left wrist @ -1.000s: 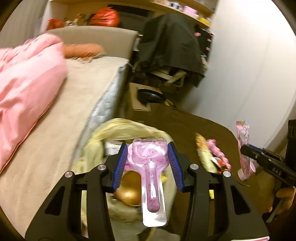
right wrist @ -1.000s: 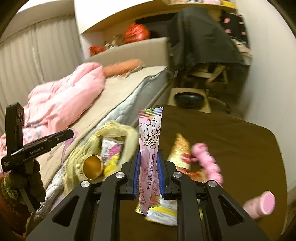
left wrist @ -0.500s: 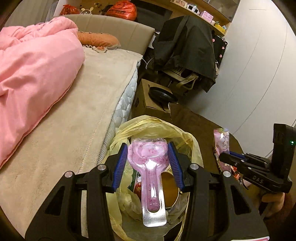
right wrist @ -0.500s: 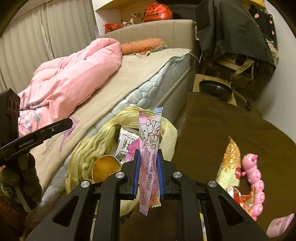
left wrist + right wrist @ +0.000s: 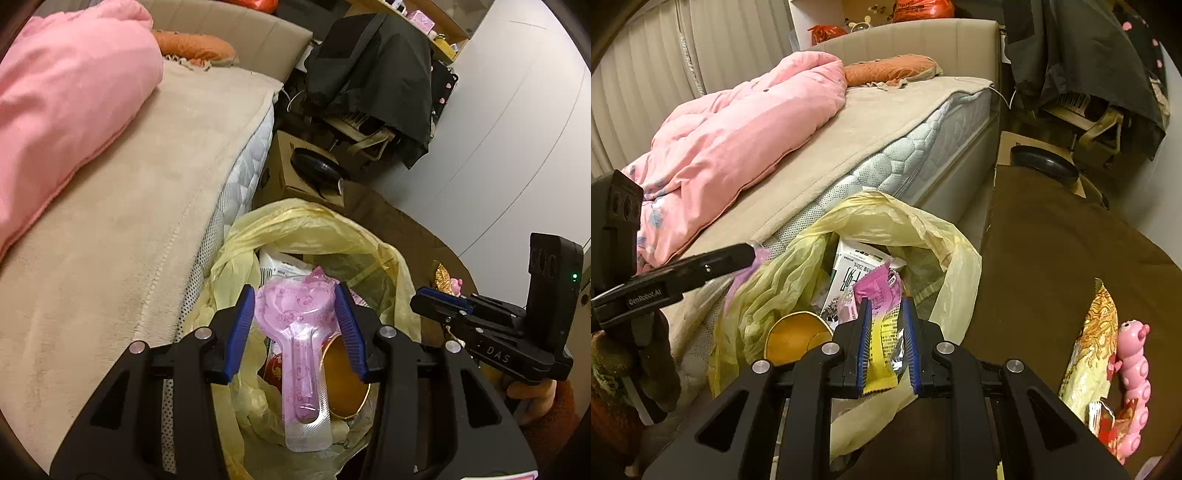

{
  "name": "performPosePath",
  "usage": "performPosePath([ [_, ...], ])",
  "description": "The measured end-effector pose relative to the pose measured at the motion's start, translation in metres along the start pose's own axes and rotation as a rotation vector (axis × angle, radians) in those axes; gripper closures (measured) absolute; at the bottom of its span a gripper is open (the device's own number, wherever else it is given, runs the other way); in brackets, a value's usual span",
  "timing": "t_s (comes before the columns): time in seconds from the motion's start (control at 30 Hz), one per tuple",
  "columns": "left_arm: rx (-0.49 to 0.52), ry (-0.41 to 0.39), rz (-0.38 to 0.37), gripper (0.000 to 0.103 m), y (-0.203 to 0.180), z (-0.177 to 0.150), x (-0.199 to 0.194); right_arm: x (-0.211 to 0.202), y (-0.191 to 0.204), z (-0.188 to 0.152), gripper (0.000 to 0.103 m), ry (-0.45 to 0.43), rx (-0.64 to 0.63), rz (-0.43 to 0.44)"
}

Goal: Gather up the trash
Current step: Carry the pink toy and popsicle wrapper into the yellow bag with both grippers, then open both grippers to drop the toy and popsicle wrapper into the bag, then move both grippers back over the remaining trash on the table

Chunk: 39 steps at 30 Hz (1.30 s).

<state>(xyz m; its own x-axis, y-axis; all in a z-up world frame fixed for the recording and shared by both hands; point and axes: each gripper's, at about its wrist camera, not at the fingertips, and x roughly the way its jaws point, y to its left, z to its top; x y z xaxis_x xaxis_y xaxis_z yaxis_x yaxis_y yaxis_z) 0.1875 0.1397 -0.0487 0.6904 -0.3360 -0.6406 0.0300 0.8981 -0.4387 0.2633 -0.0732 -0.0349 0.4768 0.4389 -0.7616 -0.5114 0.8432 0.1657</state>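
My left gripper [image 5: 297,325] pinches a pink blister pack [image 5: 295,332] above the open yellow trash bag [image 5: 306,229]. My right gripper [image 5: 887,339] is spread, with a yellow wrapper [image 5: 882,354] loose between its pads over the bag. A gold wrapper [image 5: 1093,350] and pink toy [image 5: 1134,373] lie right on the brown table [image 5: 1052,251]; the bed [image 5: 886,122] is left.
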Motion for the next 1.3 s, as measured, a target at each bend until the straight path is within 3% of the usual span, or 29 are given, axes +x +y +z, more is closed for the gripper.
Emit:
performPosePath([
  [0.47,0.053,0.071,0.033,0.06,-0.021,-0.001,0.06,-0.046,-0.055,-0.036,0.086,-0.056,0.124,-0.096],
  [0.6,0.086,0.057,0.067,0.05,-0.03,-0.001,0.057,-0.067,-0.071,-0.051,0.086,-0.081,0.16,-0.136],
  [0.87,0.105,-0.011,0.103,0.046,-0.052,0.002,0.027,-0.108,-0.098,-0.083,0.086,-0.132,0.238,-0.2],
  [1.03,0.135,-0.039,0.061,0.046,-0.08,-0.007,0.008,-0.136,-0.112,-0.107,0.084,-0.155,0.249,-0.265],
  [1.13,0.163,-0.016,0.01,0.046,-0.103,-0.016,0.008,-0.147,-0.12,-0.123,0.063,-0.157,0.249,-0.281],
  [1.3,0.184,0.028,-0.06,0.046,-0.138,-0.036,0.016,-0.162,-0.131,-0.153,0.06,-0.142,0.259,-0.32],
])
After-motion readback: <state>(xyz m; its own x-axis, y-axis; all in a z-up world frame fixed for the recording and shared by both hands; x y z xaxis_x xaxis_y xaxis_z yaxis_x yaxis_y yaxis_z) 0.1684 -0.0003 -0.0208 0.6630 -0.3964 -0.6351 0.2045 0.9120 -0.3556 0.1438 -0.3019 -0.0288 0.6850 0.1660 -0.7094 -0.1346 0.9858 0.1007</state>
